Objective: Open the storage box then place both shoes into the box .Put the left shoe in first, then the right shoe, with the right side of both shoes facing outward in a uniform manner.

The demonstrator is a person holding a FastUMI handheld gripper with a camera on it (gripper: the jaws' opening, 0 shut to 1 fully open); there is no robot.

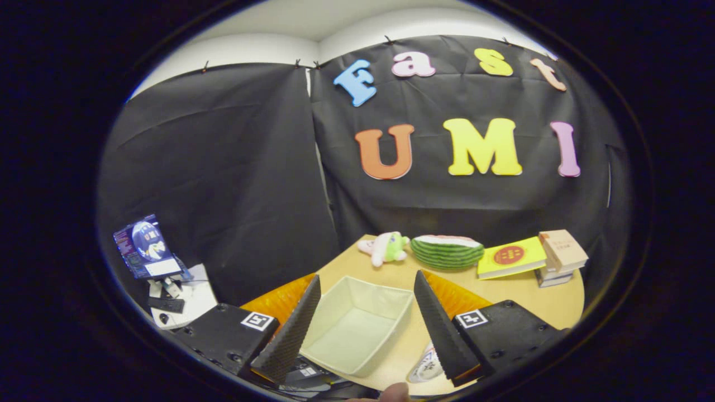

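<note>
A pale, open-topped storage box [357,326] stands on the wooden table [525,293], empty inside, directly between and just below my two fingers. My gripper [366,321] is open and holds nothing, hovering above the box. Part of a white shoe [425,365] with dark markings peeks out beside the right finger, near the table's front edge. Orange ribbed material [449,293] shows behind the right finger, and more orange [279,298] shows behind the left finger; I cannot tell what it belongs to.
Beyond the box lie a pink and green plush toy [385,247], a watermelon-slice cushion [447,251], a yellow book [511,257] and a stack of books [561,257]. Off the table's left stands a stool [187,301] with a screen [145,245] and small devices. A fingertip [396,392] shows below.
</note>
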